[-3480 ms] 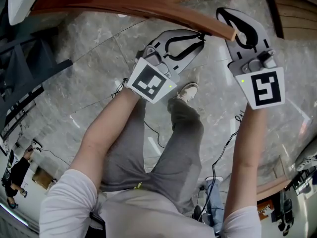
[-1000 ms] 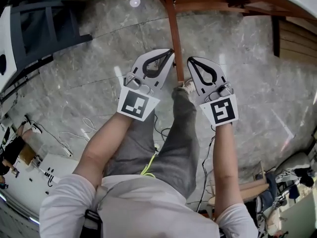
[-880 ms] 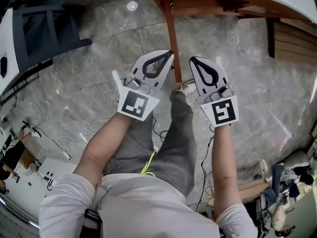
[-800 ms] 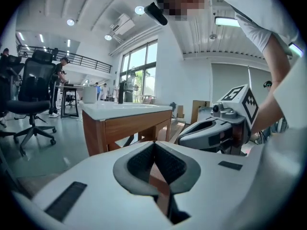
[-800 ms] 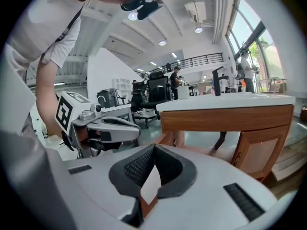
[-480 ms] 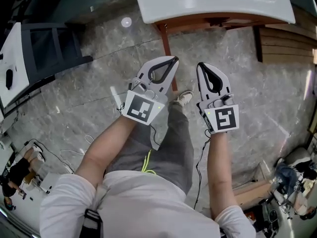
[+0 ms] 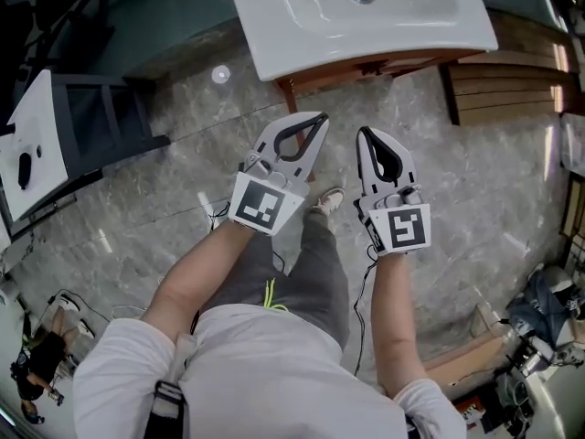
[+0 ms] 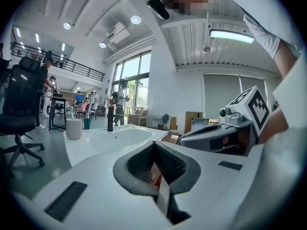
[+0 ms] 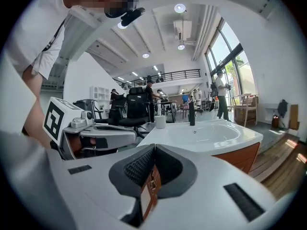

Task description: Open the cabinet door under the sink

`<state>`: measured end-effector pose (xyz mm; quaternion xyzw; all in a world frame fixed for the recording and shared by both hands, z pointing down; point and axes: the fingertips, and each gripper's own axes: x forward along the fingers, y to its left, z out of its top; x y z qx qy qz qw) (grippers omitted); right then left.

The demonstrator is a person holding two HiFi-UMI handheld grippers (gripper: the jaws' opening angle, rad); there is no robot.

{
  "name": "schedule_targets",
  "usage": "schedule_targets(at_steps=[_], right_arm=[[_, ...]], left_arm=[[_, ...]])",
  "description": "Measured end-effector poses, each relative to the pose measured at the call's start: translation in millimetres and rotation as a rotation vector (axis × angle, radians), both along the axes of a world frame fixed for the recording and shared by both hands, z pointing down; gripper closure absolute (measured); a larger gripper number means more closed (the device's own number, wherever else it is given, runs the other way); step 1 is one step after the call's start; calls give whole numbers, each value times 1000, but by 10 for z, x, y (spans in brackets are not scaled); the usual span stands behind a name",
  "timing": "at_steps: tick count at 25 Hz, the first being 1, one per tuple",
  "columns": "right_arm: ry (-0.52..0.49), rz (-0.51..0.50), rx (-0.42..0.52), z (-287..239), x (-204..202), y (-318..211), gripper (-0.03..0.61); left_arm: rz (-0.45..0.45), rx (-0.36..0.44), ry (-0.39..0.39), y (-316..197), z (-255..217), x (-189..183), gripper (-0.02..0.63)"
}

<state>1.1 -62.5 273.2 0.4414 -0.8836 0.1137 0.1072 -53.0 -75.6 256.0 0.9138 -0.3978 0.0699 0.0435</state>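
From above, a white sink basin (image 7: 366, 12) sits on a brown wooden cabinet (image 7: 366, 65), of which only the top front edge shows. My left gripper (image 7: 319, 117) and right gripper (image 7: 363, 132) hang side by side just short of the cabinet front, above the floor. Both are shut and hold nothing. In the right gripper view the shut gripper (image 9: 154, 148) points at the sink (image 9: 206, 135) and the cabinet side (image 9: 242, 159); a wooden door with a small metal handle (image 9: 152, 185) shows below the tips. The left gripper (image 8: 154, 144) faces the sink (image 8: 115, 139) too.
A dark metal frame (image 7: 91, 126) and a white panel (image 7: 27, 158) stand at the left. Wooden slats (image 7: 498, 90) lie to the right of the cabinet. A faucet (image 9: 192, 114) and a cup (image 9: 160, 121) stand at the sink's rim. Cables trail on the marble floor by my shoe (image 7: 327, 199).
The view has pulled back and up, so the whole sink top has come into sight. Both grippers stay shut and have drawn close together in front of the cabinet.
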Motion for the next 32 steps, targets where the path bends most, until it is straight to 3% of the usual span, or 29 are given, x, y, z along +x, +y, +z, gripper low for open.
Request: schedule_targets(at_steps=[9, 19, 32], right_arm=[[-43, 105, 23, -868, 221, 52, 549], [-103, 178, 86, -1893, 565, 186, 548], [-91, 320, 170, -2823, 1392, 504, 548]], left_arm=[[28, 14, 34, 59, -878, 129, 595], [13, 99, 99, 55, -2023, 72, 595], [-55, 171, 143, 161, -3075, -229, 595]])
